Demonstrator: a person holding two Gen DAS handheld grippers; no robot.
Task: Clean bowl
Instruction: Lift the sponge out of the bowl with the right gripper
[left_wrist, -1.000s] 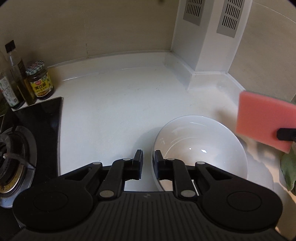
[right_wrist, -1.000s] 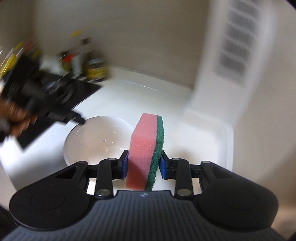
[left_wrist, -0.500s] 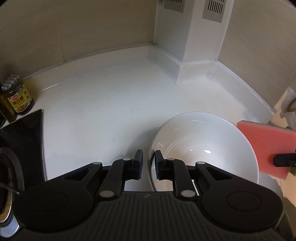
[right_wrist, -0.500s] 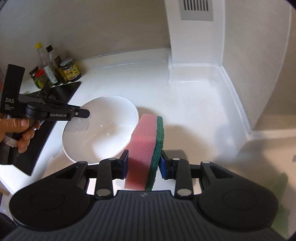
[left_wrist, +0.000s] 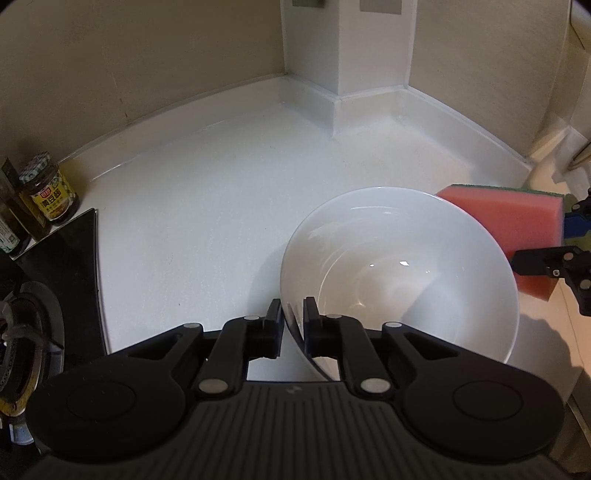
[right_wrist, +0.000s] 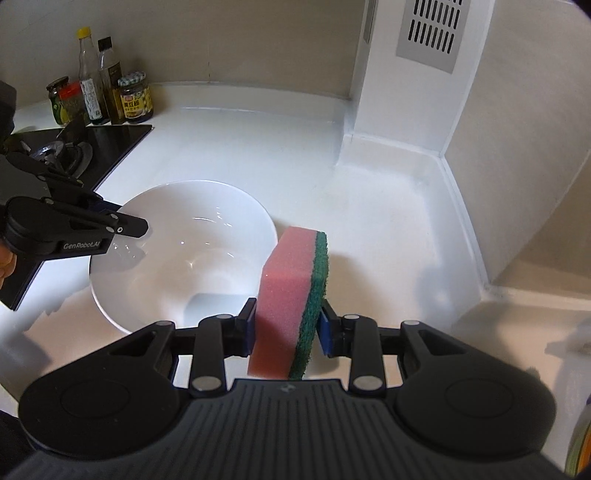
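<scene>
The left gripper (left_wrist: 293, 321) now straddles the bowl (left_wrist: 399, 273) rim, jaws opening; the sponge (left_wrist: 506, 225) has neared it.

Bowl (left_wrist: 399, 266) – glazed ceramic by look, glossy white, throwing sharp highlights.
Sponge (right_wrist: 286, 295) – pink foam, porous, matt; green scouring layer showing rough, fibrous.
Table (left_wrist: 207, 221) – white, smooth, giving soft sheen, faint speckle.
Left claw (left_wrist: 293, 317), right claw (right_wrist: 286, 325) – matt black plastic, silvery metal pins glinting; ribbed housing; right pads blue.
Hob (right_wrist: 110, 136) – black glass, glossy, reflecting.
Jar (left_wrist: 48, 194) – glass, paper label, checked lid.
Wall – matt beige.
</scene>
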